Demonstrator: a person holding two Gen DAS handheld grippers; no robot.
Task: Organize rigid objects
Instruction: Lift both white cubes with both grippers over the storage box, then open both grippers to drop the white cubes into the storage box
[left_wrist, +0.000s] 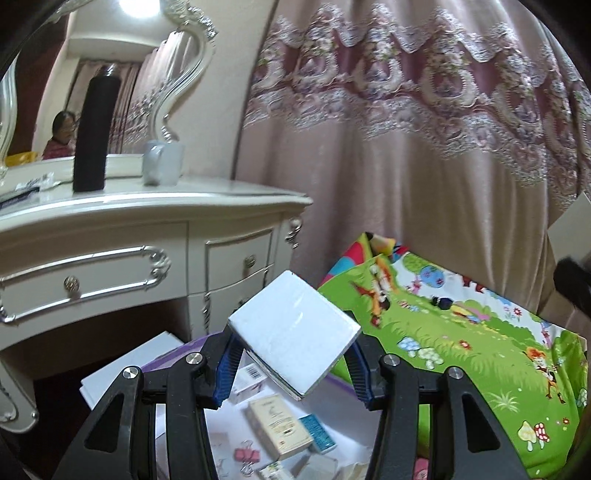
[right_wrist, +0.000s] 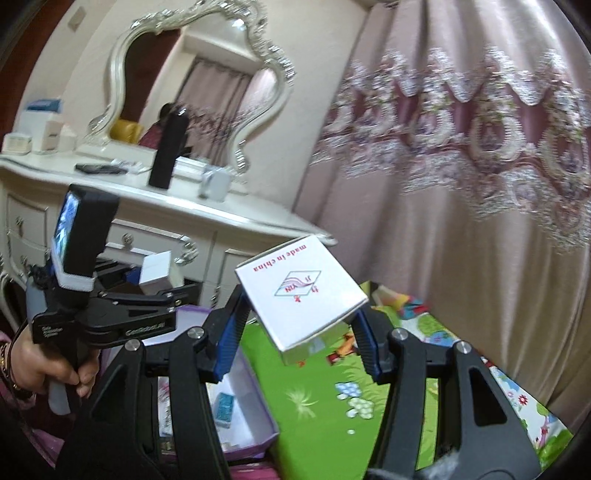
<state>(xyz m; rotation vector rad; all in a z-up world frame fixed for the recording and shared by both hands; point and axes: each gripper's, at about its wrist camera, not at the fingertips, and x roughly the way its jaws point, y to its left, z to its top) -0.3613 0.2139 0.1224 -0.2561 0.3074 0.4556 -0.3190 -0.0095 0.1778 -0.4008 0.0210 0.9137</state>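
Note:
My left gripper (left_wrist: 293, 350) is shut on a plain white box (left_wrist: 295, 328), held tilted above a purple-rimmed open box (left_wrist: 166, 360). Inside that box lie several small items, among them a beige carton (left_wrist: 279, 426), a teal packet (left_wrist: 317, 432) and a pink binder clip (left_wrist: 245, 456). My right gripper (right_wrist: 300, 317) is shut on a white box with red print (right_wrist: 301, 291), over the mat beside the purple-rimmed box (right_wrist: 258, 448). In the right wrist view a hand (right_wrist: 48, 365) holds the left gripper (right_wrist: 162, 288) with its white box (right_wrist: 157, 273).
A cream dressing table (left_wrist: 147, 206) with drawers stands at the left, bearing a tall black bottle (left_wrist: 94, 136), a pale mug (left_wrist: 162, 162) and a mirror (right_wrist: 192, 85). A pink lace-trimmed curtain (left_wrist: 406, 166) hangs behind. A green cartoon play mat (left_wrist: 461, 332) covers the floor.

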